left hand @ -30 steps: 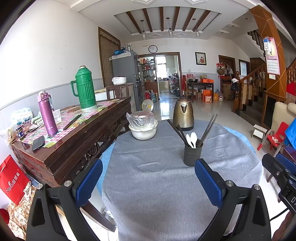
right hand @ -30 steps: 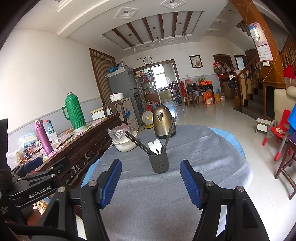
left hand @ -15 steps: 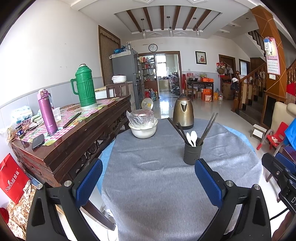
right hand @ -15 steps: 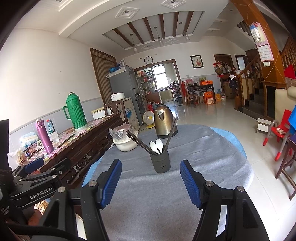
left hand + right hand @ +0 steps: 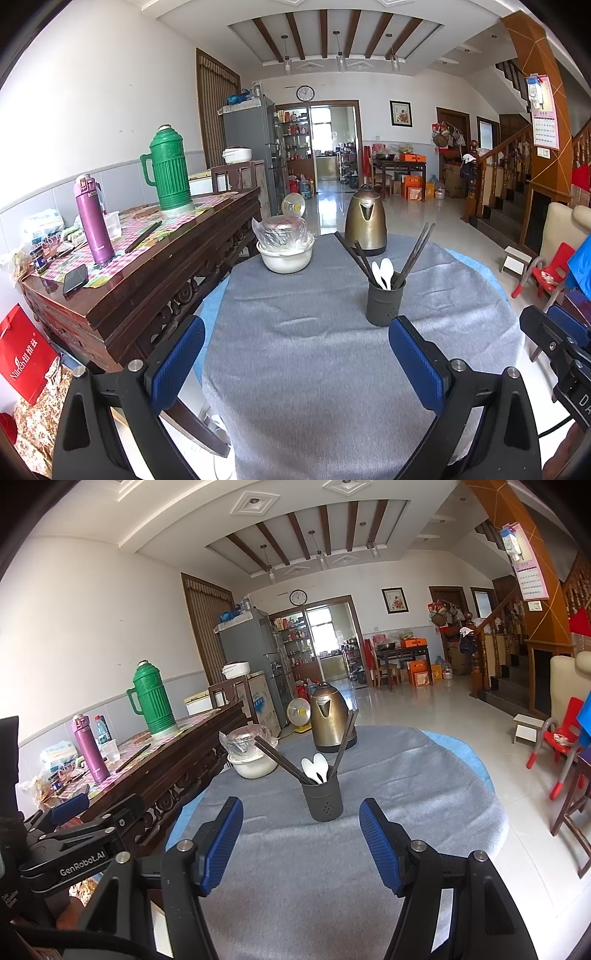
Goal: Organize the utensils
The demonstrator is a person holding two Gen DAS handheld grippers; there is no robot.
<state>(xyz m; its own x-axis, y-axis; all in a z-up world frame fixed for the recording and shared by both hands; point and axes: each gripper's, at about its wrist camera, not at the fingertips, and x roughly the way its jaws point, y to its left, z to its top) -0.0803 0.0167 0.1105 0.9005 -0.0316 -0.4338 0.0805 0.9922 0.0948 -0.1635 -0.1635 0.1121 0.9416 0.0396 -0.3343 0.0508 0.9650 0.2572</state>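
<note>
The right gripper point(image 5: 301, 843) is holding its blue fingers point(image 5: 380, 845) spread wide with nothing between them, and they are framing the dark holder point(image 5: 322, 799) straight ahead, which suggests it is being kept lined up with that holder. The left gripper point(image 5: 295, 363) is likewise hovering with fingers point(image 5: 415, 363) parted and empty, the holder sitting just past its right-hand finger, so this one is standing a little off to the side, leaving room for the other.

The utensils are standing in the holder: two white spoons point(image 5: 315, 767) with bowls up and several dark chopsticks point(image 5: 282, 760) leaning out to either side. They are fanning apart because the holder is wide and they are resting against its rim. No utensil is lying loose on the grey-clothed worktop point(image 5: 321, 369). That is fitting either a job already tidied or one where the pieces are about to be taken out and sorted; the pictures are not settling which.

Further back, a covered white bowl point(image 5: 285, 254) and a brass kettle point(image 5: 365, 221) are standing well apart from the holder, clear of any reach toward it.
</note>
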